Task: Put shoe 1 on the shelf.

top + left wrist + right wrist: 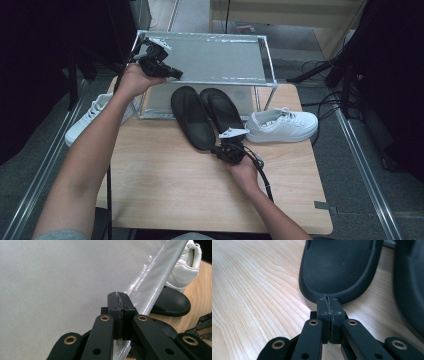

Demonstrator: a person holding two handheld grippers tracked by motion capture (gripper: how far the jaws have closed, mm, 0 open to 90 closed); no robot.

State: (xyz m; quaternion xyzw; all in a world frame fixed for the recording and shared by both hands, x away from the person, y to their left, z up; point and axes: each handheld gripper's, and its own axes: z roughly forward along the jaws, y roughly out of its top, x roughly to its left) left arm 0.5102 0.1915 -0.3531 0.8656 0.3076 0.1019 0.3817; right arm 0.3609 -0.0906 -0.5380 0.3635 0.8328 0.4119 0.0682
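Observation:
Two black slippers lie side by side on the wooden table (175,195), the left slipper (190,117) and the right slipper (222,110), toes under a low rack. My right gripper (216,148) is shut, its tips right at the heel rim of the left slipper (339,267); nothing shows between its jaws. My left gripper (177,75) is held up over the rack's front left edge. In the left gripper view it (119,297) is shut above the silver fabric shelf (62,290), near the shelf's stitched edge.
The metal-framed rack (215,57) stands at the back of the table. One white sneaker (282,125) sits to the right of the slippers, another (92,117) at the table's left edge beside the rack. Bare wood lies in front of the slippers.

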